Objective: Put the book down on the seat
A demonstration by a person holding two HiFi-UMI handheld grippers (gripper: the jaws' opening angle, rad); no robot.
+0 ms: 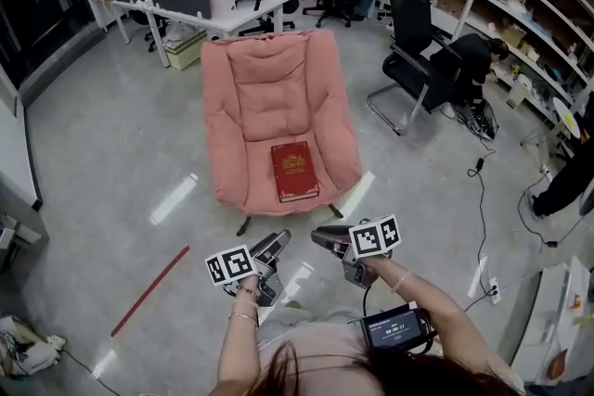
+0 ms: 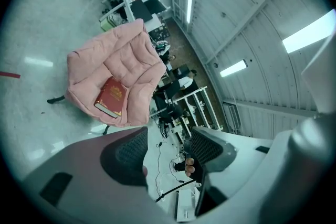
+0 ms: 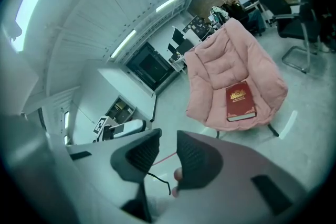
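Already the dark red hardback book [image 1: 295, 171] is laid flat on the padded pink armchair [image 1: 274, 88], at twelve o'clock. The left claw [image 1: 277, 244] is held wide and the right claw [image 1: 321, 237] narrow, both empty and best kept clear.

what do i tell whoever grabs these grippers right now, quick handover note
Left gripper: jaws wide apart, nothing between them.
Right gripper: jaws closer together with a gap showing, nothing between them.
Both are held over the floor in front of the pink armchair, touching nothing.
Book: lies flat, cover up, on the chair's seat cushion, near the front edge, free of both grippers.
Done: the book is down on the seat.
Left: nothing that shows; the job looks finished.
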